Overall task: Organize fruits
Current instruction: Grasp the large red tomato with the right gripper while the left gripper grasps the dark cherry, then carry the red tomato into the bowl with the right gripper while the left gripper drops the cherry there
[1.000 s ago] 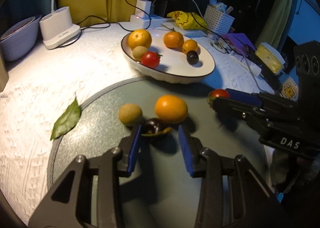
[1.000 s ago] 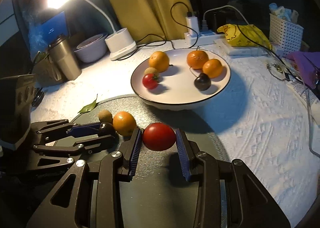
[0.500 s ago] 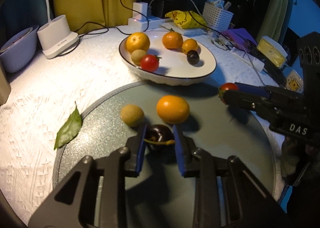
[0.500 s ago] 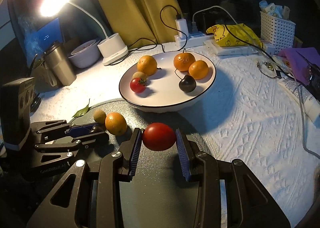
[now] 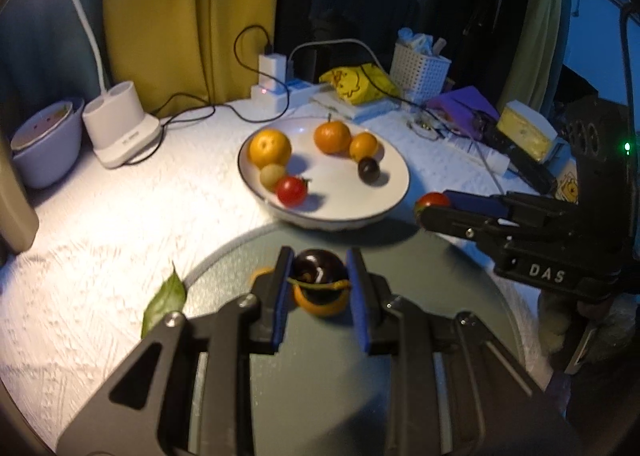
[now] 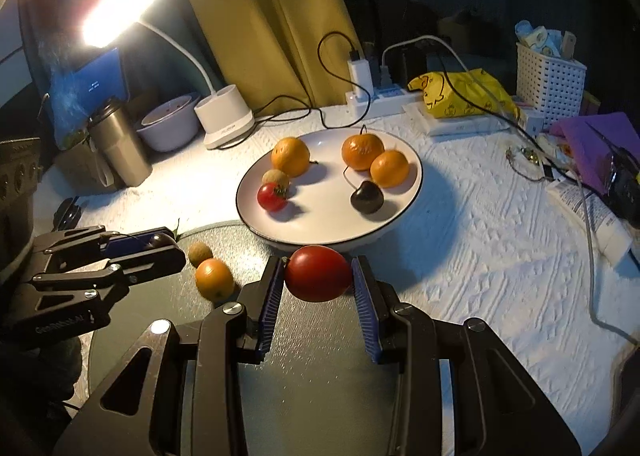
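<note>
Left gripper (image 5: 320, 276) clamps the dark cherry (image 5: 319, 266), tilted down just short of the white plate (image 5: 394, 198). Right gripper (image 6: 318, 276) pinches the red tomato (image 6: 318, 273) at the plate's near rim, angled down too.

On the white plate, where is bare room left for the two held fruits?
The plate has fruit along its back: three oranges, a small brown fruit, a tomato and a dark cherry. Free patches: the middle, between tomato and cherry, and the near rim in front of them. Crowded: left cluster and right-rear pair. The tablecloth right of the plate is also bare.
</note>
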`<action>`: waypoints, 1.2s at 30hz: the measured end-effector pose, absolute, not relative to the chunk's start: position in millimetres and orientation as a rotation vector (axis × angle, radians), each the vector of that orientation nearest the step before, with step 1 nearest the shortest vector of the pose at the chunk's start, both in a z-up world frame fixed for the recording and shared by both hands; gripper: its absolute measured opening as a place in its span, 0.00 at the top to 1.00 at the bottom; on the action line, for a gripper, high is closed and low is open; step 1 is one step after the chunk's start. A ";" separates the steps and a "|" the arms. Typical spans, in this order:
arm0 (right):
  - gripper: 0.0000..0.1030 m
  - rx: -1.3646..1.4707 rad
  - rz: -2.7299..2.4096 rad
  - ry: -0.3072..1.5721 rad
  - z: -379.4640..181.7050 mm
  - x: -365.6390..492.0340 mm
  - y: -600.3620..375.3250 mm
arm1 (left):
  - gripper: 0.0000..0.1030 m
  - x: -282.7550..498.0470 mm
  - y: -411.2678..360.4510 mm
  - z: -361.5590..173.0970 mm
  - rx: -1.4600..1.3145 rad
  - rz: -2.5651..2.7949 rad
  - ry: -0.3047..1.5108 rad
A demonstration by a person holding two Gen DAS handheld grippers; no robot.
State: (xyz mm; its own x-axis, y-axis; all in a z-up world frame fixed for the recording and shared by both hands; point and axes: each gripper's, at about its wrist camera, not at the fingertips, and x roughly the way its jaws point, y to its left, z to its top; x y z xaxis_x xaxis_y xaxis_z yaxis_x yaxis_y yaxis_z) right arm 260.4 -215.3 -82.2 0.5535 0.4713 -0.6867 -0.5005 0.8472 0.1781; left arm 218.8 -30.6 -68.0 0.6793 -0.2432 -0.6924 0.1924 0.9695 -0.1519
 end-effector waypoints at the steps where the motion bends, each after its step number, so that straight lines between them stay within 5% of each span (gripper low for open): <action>1: 0.63 -0.040 0.573 0.797 -81.6 261.6 -215.1 | 0.73 220.5 -31.4 -66.8 -0.068 -0.247 0.785; 36: 0.63 -0.029 0.548 0.813 -100.8 324.7 -208.2 | 0.72 302.5 -49.7 -84.7 -0.061 -0.286 0.838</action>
